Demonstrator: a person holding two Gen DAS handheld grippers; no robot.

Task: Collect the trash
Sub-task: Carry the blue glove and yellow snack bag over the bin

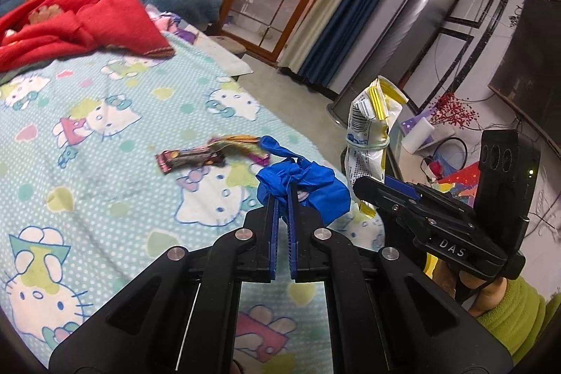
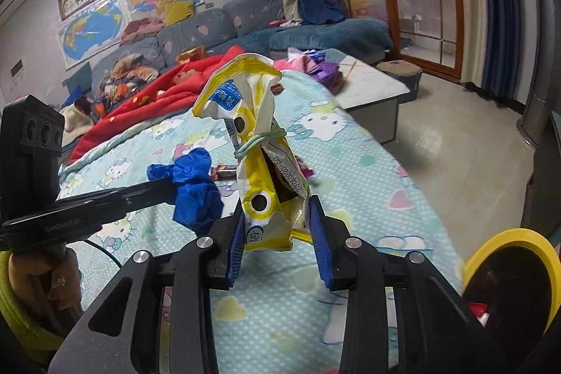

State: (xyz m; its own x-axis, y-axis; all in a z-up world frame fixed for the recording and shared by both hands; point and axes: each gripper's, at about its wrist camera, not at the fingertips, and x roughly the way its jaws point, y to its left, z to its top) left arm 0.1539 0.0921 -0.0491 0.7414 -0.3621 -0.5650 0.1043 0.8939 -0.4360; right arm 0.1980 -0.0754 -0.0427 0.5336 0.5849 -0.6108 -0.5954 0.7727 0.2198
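From my left wrist camera, my left tongs (image 1: 284, 195) are pressed together on a crumpled blue glove (image 1: 308, 184), which bunches up just past the tips and hangs clear of the bed (image 1: 105, 135). Farther out on the cartoon-cat bedspread, left of the glove, lie two candy wrappers (image 1: 210, 153) touching each other, a dark one nearer and a gold and pink one behind it. To the right, my right tongs (image 1: 371, 190) come in from the side, clamped on the bottom of a yellow and white snack bag (image 1: 368, 125) that stands upright, tied round its middle with a pale green band (image 1: 368, 144). A red blanket (image 1: 80, 23) is heaped at the far left of the bed.

From my right wrist camera, my right tongs (image 2: 277, 226) stand a little apart, with the snack bag (image 2: 259, 142) wedged between the blue pads (image 2: 317, 226); both pads press on its lower end and the bag rises upright in front of me, the band (image 2: 259, 141) cinching it halfway up. To the left, my left tongs (image 2: 168, 186) reach in level, shut on the blue glove (image 2: 193, 191), which droops just beside the bag's left edge. A dark wrapper (image 2: 224, 170) shows on the bed (image 2: 350, 163) between the glove and the bag, farther away. At the near right corner sits a yellow-rimmed bin (image 2: 512, 240).
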